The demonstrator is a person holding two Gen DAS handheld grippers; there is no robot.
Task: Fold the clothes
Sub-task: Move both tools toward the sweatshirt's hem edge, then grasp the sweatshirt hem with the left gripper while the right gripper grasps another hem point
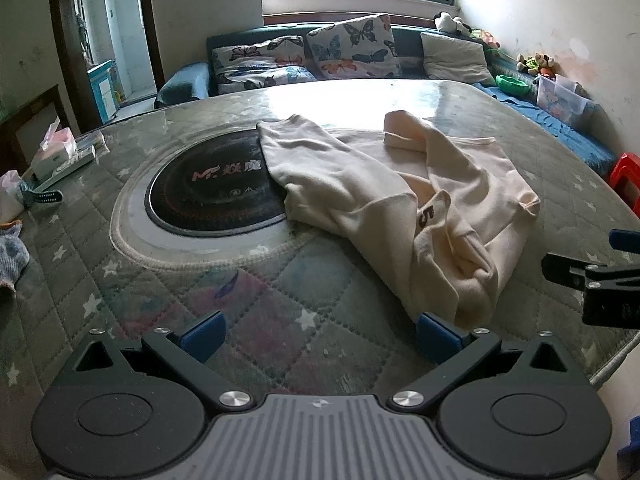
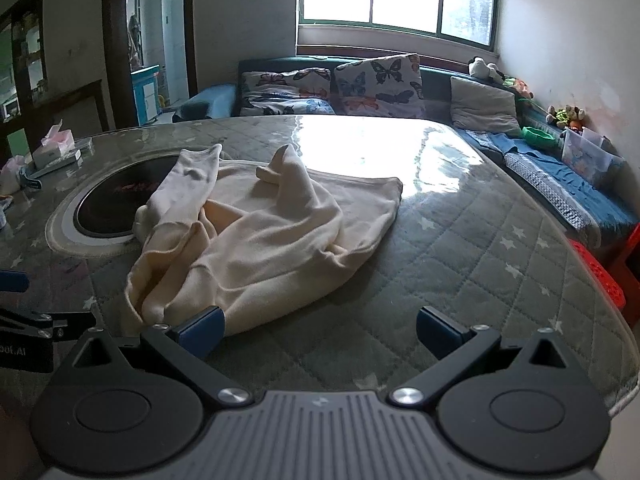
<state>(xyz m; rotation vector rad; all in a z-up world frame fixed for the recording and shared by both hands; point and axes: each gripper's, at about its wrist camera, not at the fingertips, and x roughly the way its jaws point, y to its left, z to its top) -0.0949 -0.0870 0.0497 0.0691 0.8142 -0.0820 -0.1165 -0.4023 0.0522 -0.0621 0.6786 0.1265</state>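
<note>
Left wrist view: quilted tabletop (image 1: 168, 280) under clear cover, round black hotplate (image 1: 212, 192) set in middle. Cream sweater (image 1: 400, 200) crumpled on tabletop, bunched, not flat, not folded; one sleeve (image 1: 304, 152) draped over hotplate edge, other sleeve (image 1: 404, 128) doubled back on body, collar end heaped nearest camera. Tissue box (image 1: 56, 148) far off at left edge. Left hand-held gripper (image 1: 320, 336) spread wide, nothing between fingers, right finger (image 1: 436, 330) just at sweater's near heap. Right hand-held gripper (image 2: 320, 330) also spread wide and bare, left finger (image 2: 202, 328) at sweater's near edge.

Step, judged: reaching in to take hold of sweater for spreading out. Next move likely calls for pinching two separate points on near edge, lifting, pulling apart to flatten, freeing sleeves off hotplate.
</note>
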